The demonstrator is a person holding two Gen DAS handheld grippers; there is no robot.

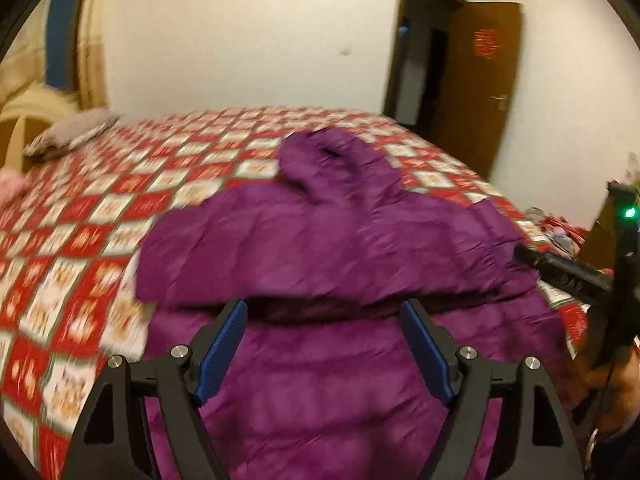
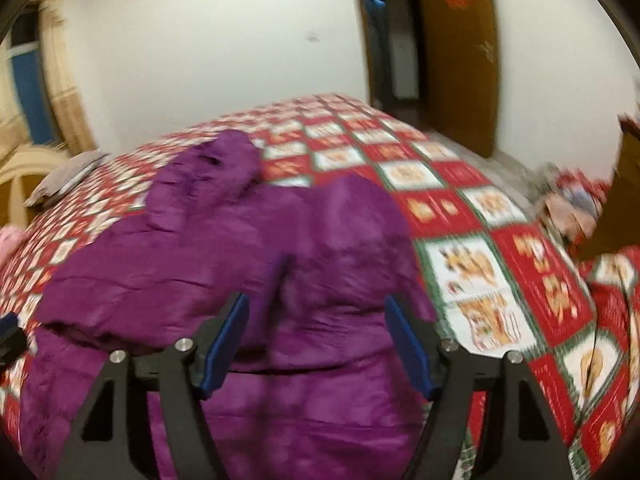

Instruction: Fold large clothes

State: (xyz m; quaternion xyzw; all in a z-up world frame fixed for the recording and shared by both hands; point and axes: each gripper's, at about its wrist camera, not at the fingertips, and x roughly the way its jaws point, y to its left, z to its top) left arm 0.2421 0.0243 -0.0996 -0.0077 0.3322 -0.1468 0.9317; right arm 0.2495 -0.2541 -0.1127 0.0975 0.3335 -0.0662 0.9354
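Left tongs (image 1: 324,320) are gaping wide, holding nothing, hovering over the purple jacket (image 1: 320,248). Right tongs (image 2: 316,320) are likewise spread and empty above its right sleeve (image 2: 352,240). Jacket is lying on the quilted bed (image 2: 472,216), both sleeves crossed over the body, hood (image 1: 336,164) pointing away; likely readying for a lengthwise fold. Both tools are tilting slightly downward; frames are blurring.

- L gripper (image 1: 324,308): jaws spread wide, blue pads (image 1: 222,344) apart, nothing betw them.
- R gripper (image 2: 318,304): jaws also wide apart, empty; seen at right edge of left wrist view.
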